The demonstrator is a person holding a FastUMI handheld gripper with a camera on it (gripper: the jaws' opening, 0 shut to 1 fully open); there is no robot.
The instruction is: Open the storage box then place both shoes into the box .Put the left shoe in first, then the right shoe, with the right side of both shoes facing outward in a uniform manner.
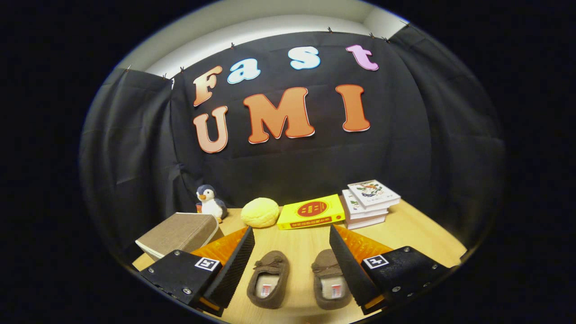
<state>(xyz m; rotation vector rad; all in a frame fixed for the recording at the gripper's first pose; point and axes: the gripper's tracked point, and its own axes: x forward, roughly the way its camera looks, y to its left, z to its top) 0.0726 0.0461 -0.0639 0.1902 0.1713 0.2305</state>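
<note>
shoes (297, 279) between spread fingers (236, 265), bare table (306, 240) ahead

You see a wooden table (418, 234) carrying two slippers (268, 279), a box (180, 234) and a penguin toy (209, 202). Behind them lie a bun (260, 212), a yellow book (310, 211) and stacked books (369, 202).

The two shoes (268, 280) (330, 284), seen between the spread fingers of the gripper (291, 265), look like soft, matt suede with fleecy lining. The table (418, 234) is smooth pale wood. At eleven o'clock, the storage box (180, 234) is covered in coarse woven cloth; beside it, a plush penguin (209, 202) is seen. At one o'clock, glossy paper books (369, 202) are stacked.
</note>
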